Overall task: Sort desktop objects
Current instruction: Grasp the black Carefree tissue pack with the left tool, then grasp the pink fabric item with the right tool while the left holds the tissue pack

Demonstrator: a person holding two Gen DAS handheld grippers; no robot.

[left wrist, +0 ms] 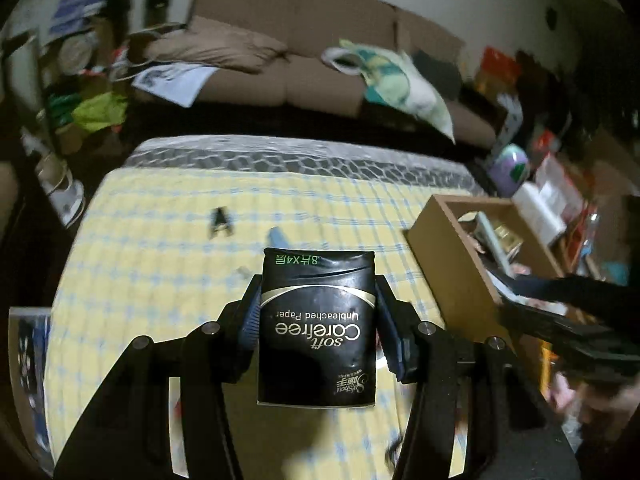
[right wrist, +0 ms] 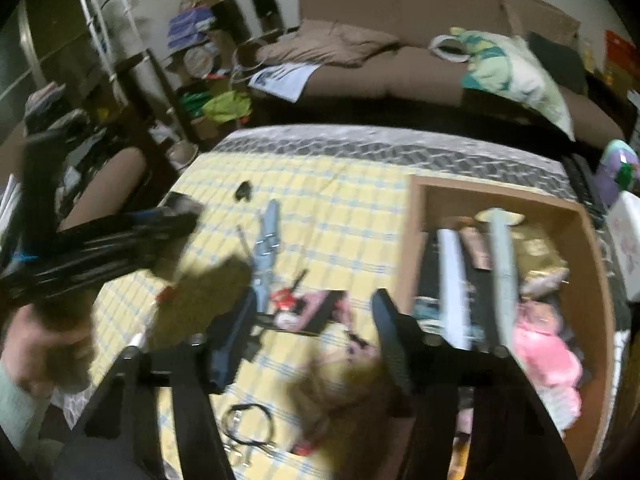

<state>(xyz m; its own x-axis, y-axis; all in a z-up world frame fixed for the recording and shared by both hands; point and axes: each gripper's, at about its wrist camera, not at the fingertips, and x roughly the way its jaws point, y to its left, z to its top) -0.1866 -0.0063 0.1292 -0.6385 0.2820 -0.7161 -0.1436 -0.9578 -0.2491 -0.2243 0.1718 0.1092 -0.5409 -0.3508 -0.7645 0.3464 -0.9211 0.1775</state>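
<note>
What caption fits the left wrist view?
Left gripper holds a black tissue pack above the yellow checked cloth.

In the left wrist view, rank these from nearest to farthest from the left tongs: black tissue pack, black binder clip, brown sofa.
1. Black tissue pack, clamped in the left tongs.
2. Black binder clip, ahead-left on the yellow checked cloth.
3. Brown sofa, beyond the table's far edge.
</note>
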